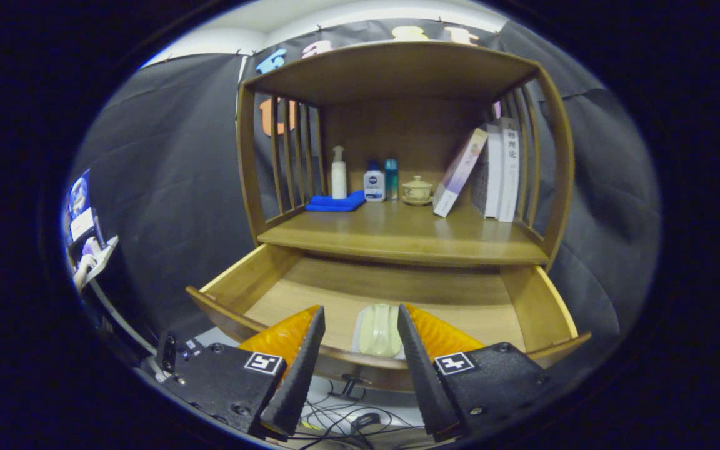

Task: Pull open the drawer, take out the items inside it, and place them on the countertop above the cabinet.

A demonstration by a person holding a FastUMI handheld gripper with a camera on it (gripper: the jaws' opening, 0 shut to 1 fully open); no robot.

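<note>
1. Gripper view: the drawer [525,306] stands pulled out under the counter [397,240], so its inside is open to reach from above.
2. The gripper [360,319] hovers over the drawer's front edge with its fingers spread wide, holding nothing. I judge it is lined up for a grab.
3. A pale box [377,328] lies in the drawer near the front edge, between the fingers and untouched.
4. Along the counter's back edge: cloth [335,202], pump bottle [339,173], two small bottles [374,185], cup [417,189], then books [497,170] leaning at the right.
</note>
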